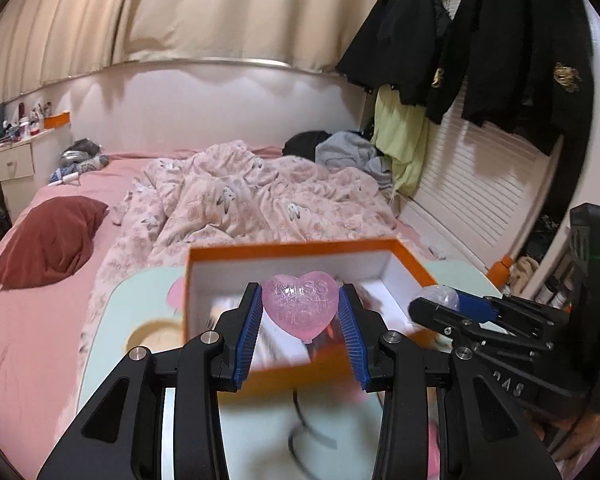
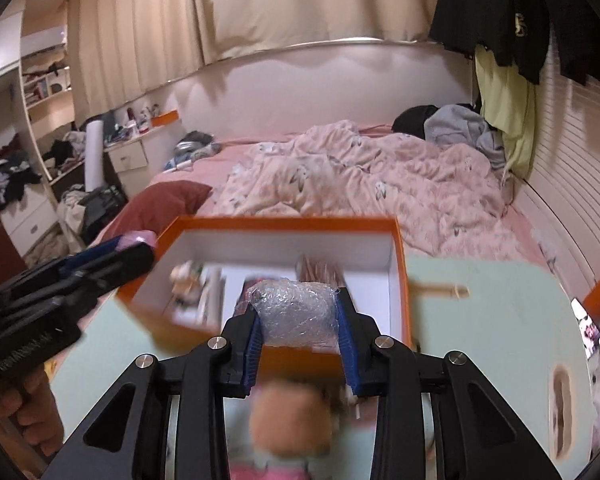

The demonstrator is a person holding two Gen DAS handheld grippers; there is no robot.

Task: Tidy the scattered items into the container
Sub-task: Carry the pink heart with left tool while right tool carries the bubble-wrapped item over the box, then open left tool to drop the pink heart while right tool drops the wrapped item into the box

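An orange box [image 1: 292, 250] with a white inside stands on a pale green table [image 1: 112, 320]; several small items lie in it. My left gripper [image 1: 300, 312] is shut on a translucent pink heart [image 1: 300, 304], held over the box's near part. In the right wrist view my right gripper [image 2: 298, 316] is shut on a clear crinkly plastic-wrapped bundle [image 2: 294, 310], above the near wall of the same orange box [image 2: 284, 222]. Each gripper shows in the other's view: the right gripper [image 1: 440, 304] at the right, the left gripper [image 2: 136, 242] at the left with the pink heart [image 2: 134, 236].
A blurred tan fluffy ball [image 2: 292, 416] and something pink lie on the table below my right gripper. A wooden stick [image 2: 440, 290] lies right of the box. A bed with a pink quilt [image 1: 252, 192] is behind the table, hanging dark clothes [image 1: 500, 48] at the right.
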